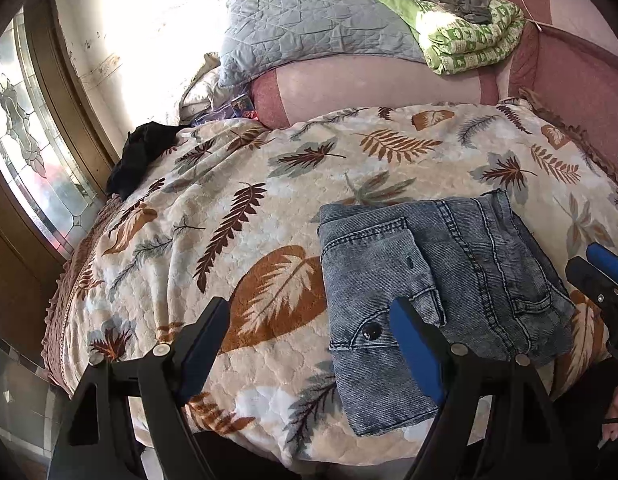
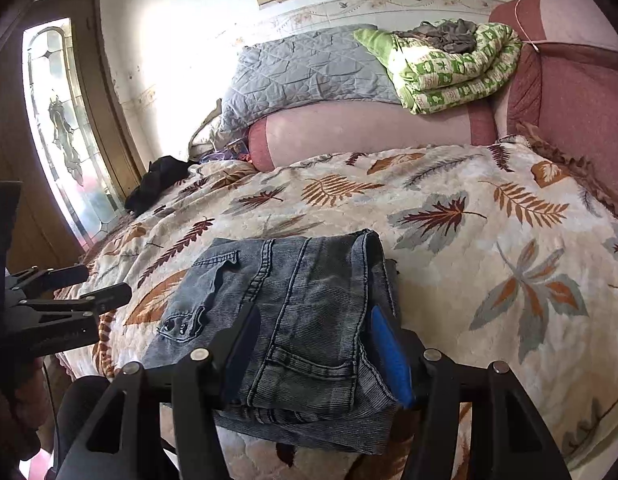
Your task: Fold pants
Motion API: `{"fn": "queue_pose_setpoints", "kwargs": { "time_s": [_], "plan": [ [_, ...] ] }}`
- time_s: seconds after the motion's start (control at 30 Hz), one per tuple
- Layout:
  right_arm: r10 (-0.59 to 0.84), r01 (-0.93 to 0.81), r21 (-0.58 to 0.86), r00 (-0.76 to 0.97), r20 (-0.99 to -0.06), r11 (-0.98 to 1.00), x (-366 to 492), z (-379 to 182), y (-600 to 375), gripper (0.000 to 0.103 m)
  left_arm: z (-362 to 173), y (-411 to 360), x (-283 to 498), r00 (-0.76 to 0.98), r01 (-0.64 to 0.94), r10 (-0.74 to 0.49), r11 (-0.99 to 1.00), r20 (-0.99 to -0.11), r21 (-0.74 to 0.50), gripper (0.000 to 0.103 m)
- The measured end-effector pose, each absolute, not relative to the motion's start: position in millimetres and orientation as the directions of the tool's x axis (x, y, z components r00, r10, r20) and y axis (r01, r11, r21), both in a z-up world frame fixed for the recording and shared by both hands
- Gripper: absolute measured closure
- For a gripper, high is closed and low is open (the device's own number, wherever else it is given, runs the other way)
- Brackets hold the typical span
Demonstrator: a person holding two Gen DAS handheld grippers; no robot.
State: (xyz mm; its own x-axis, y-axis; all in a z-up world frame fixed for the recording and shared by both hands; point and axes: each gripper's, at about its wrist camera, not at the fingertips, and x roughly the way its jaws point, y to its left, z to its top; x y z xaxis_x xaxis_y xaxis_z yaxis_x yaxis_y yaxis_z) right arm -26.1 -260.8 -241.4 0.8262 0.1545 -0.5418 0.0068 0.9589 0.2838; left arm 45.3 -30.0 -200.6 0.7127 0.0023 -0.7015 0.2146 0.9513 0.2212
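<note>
Pants (image 1: 437, 292) lie folded into a compact stack at the near edge of the bed (image 1: 269, 184); we judge folding nearly done. Left tongs (image 1: 309, 320) gape empty; right tongs (image 2: 315, 344) straddle the stack, grip unclear.

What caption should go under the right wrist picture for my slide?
Folded jeans lie on a leaf-print bedspread, between the right gripper's blue-padded fingers.
</note>
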Motion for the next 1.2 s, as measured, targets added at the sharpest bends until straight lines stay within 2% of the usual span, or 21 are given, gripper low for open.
{"fn": "queue_pose_setpoints", "kwargs": {
  "time_s": [0.27, 1.2],
  "plan": [
    [0.108, 0.005, 0.225, 0.867, -0.486, 0.974, -36.3, -230.5, -253.9, 0.041, -199.6, -26.2, 41.3, 0.73, 0.199, -0.004, 0.958, -0.683, 0.207, 0.02],
    [0.098, 0.026, 0.231, 0.854, -0.511, 0.973, -32.9, -235.3, -257.6, 0.039, -201.9, -23.4, 43.6, 0.723, 0.189, 0.006, 0.96, -0.691, 0.206, 0.02]
  ]
}}
